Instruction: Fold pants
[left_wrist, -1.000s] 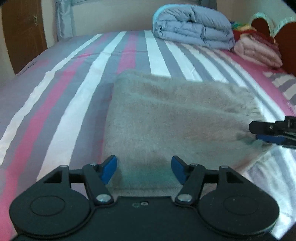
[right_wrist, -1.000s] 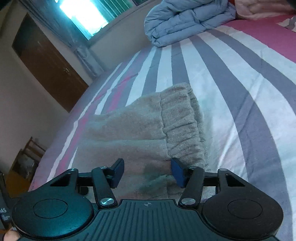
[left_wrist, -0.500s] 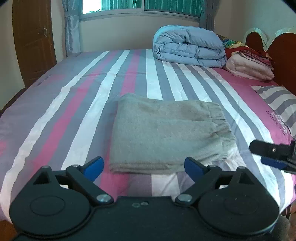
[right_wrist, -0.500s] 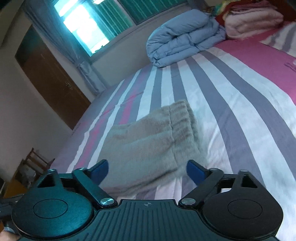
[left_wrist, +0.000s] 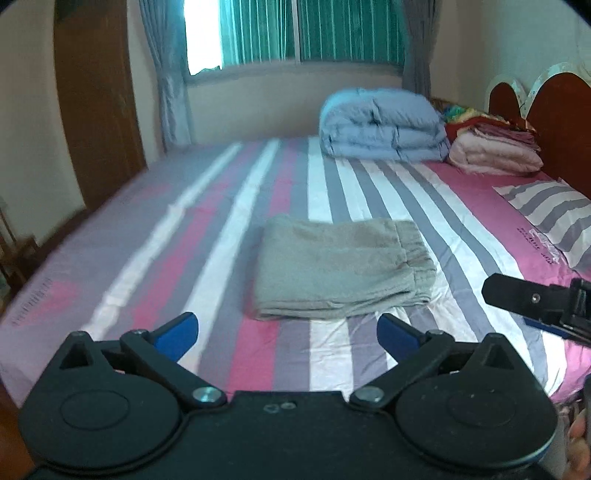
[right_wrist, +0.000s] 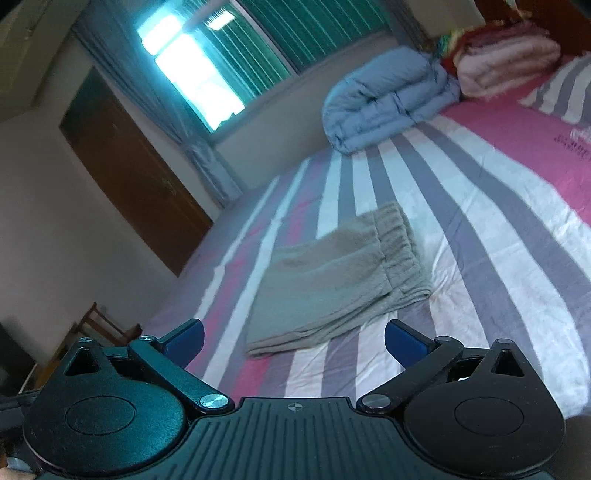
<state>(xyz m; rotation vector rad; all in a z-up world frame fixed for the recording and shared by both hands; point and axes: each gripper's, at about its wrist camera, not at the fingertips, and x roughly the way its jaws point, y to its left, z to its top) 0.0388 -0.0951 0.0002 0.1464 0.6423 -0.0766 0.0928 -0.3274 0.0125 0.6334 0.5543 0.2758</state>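
Left wrist view: one pair of grey pants (left_wrist: 341, 271), folded into a stack, lies mid-bed on the striped sheet (left_wrist: 207, 236). Your left gripper (left_wrist: 287, 328) and right gripper (right_wrist: 293, 338) both gape wide, empty, short of it. One blue duvet (left_wrist: 382, 129), one pink blanket (left_wrist: 493, 153) behind.

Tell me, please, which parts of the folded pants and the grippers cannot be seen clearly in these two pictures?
- Pants: underside and inner layers hidden by the top layer, both views; legs' ends cannot be told.
- Right gripper: in the left wrist view, cut off by the right edge.
- Left gripper: absent from the right wrist view.
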